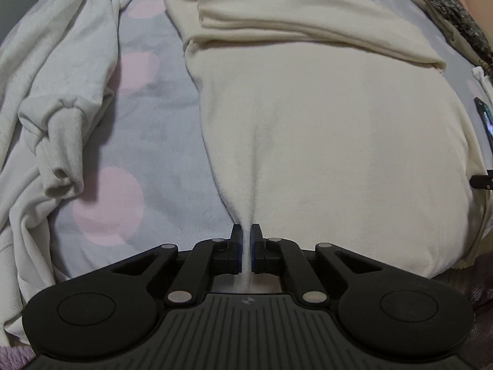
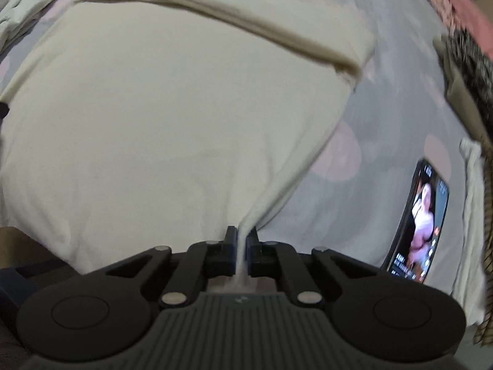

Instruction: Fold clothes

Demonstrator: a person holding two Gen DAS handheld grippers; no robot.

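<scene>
A cream knit sweater lies spread on the bed, its sleeve folded across the upper part. My left gripper is shut on the sweater's near hem at its left corner, and the cloth runs pinched between the pads. In the right wrist view the same cream sweater fills the frame, blurred. My right gripper is shut on the hem at the near right corner, with a ridge of fabric pulled up into the jaws.
A white sweatshirt lies crumpled at the left on the grey sheet with pink spots. A lit phone lies on the sheet at the right. Dark patterned and pink clothes are piled at the far right.
</scene>
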